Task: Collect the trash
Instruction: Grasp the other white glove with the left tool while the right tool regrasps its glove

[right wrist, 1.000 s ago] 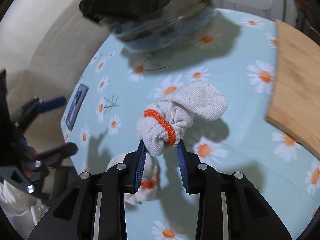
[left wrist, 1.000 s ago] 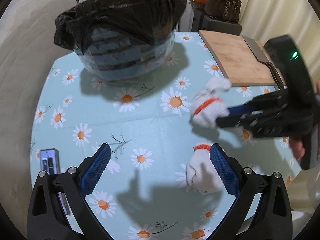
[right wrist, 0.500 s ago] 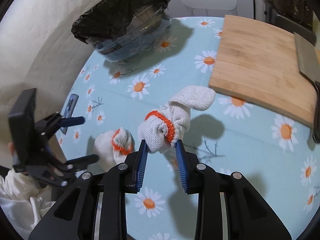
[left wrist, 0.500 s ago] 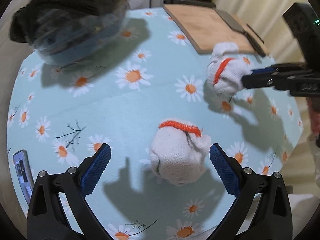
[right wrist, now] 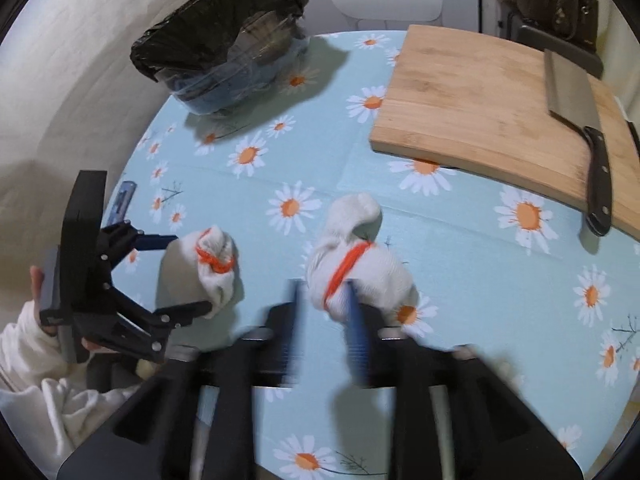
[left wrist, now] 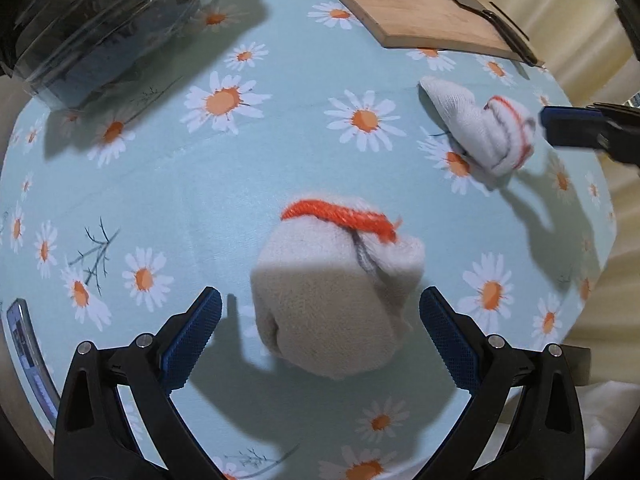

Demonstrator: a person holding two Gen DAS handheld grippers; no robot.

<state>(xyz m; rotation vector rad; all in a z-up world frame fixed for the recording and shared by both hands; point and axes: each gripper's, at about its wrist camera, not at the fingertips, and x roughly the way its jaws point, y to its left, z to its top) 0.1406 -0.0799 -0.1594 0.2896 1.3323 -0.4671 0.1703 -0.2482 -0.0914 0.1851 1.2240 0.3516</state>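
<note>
- Left gripper (left wrist: 320, 320) pointing steeply down over the daisy tablecloth (left wrist: 240, 184), jaws spread wide, one balled white glove with an orange cuff (left wrist: 336, 288) sitting between the blue pads, neither pad touching it.
- From the right wrist view, same glove (right wrist: 212, 264) framed by the left gripper (right wrist: 176, 272), a hand in a white sleeve (right wrist: 28, 344) behind it.
- Right gripper (right wrist: 324, 300) blurred, jaws opening right now, second white glove (right wrist: 356, 268) lying on the cloth with its cuff end between the blue pads; contact hard to judge through the blur.
- Seen from the left, that second glove (left wrist: 480, 132) near the table's right edge, just beside a blue fingertip (left wrist: 568, 130).
- Bin lined with a black bag (right wrist: 224, 52) at the far left of the table, well apart from both gloves.
- Wooden cutting board (right wrist: 480, 108) at the far right, cleaver (right wrist: 576, 120) lying on it.
- Phone (left wrist: 28, 352) flat near the left edge.
</note>
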